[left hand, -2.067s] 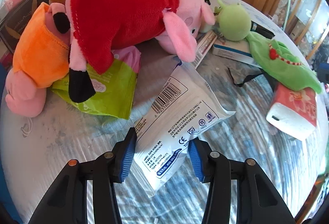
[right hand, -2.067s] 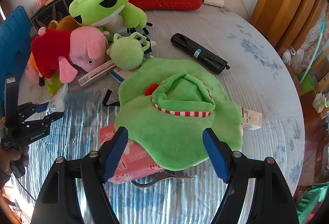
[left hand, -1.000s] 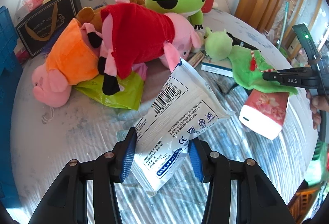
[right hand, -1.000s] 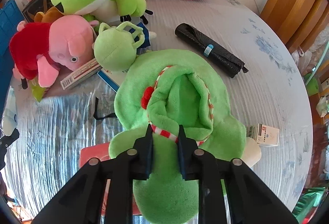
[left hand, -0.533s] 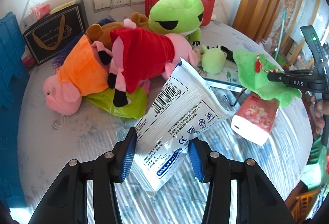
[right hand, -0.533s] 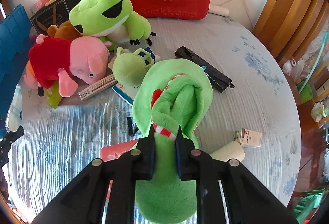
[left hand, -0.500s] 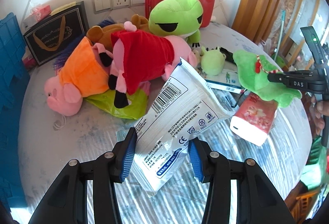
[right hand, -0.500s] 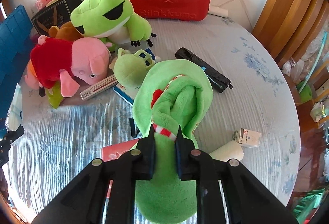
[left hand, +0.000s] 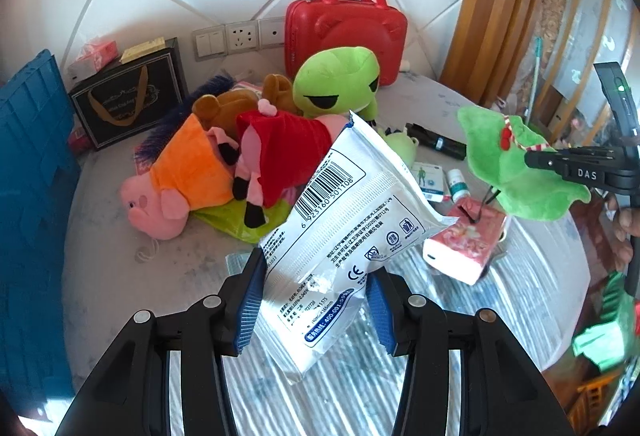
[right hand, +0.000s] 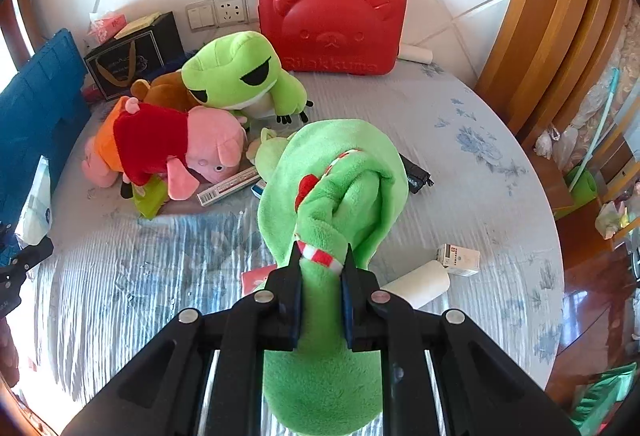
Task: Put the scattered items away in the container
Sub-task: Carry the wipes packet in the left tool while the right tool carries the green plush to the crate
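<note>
Gripped the white packet (left hand: 348,220) by its lower end in the left gripper (left hand: 316,300), fingers set narrow and pressing both edges, upper end tilted away from the blue crate (left hand: 28,196) and lifted clear of the tabletop (left hand: 520,316). Pinched the green plush hat (right hand: 340,176) in the right gripper (right hand: 320,292), fingers almost fully together on the red-and-white striped rim, brim drooping limp on either side, well apart from the blue crate and farther from it than the packet. Judged the step in hand as the carry of both loads to the blue crate, taken here as the container. Called for a firm, unchanged squeeze on both, since slick film and soft plush alike could slide out under a jerk. Called for enough height to pass the hanging brim over the pink tissue pack (left hand: 468,240) and to keep the packet's free corner off the red-dressed plush pig (right hand: 160,144), near the blue crate. Called for bringing each load over the crate's rim, not against its ribbed wall, and for lowering inside before letting go. Could not tell from either view how full the blue crate was, so best checked first.
</note>
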A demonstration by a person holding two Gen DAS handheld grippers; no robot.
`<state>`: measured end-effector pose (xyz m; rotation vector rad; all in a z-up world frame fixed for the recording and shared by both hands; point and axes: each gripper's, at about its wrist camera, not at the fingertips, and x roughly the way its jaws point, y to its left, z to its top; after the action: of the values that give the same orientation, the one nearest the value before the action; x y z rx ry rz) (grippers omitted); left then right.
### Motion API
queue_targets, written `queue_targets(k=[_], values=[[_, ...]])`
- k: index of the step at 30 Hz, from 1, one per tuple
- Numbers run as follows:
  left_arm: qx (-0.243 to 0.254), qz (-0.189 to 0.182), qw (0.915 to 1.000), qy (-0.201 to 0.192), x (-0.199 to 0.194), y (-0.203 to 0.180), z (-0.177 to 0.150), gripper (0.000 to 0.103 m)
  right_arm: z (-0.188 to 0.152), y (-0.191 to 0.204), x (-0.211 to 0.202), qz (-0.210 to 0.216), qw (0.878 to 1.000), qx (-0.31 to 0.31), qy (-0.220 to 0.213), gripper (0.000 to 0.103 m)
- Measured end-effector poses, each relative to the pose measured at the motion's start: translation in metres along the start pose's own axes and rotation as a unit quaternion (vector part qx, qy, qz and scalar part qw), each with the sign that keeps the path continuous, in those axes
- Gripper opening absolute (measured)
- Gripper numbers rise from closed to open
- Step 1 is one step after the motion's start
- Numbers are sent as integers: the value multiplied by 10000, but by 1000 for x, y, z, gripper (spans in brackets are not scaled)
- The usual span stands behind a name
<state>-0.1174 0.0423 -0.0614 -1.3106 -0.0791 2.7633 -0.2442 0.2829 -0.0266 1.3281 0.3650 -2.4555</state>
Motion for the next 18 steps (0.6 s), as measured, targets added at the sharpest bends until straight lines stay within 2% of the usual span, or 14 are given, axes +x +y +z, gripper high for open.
queue_targets(k=[12, 18], values=[[4, 55, 9981, -612, -65, 8, 17, 47, -4, 23, -73, 166, 9988, -75, -445, 15], [-37, 48, 9977, -677, -84, 6, 21, 47, -8, 39, -92, 344, 9978, -135, -547, 15]])
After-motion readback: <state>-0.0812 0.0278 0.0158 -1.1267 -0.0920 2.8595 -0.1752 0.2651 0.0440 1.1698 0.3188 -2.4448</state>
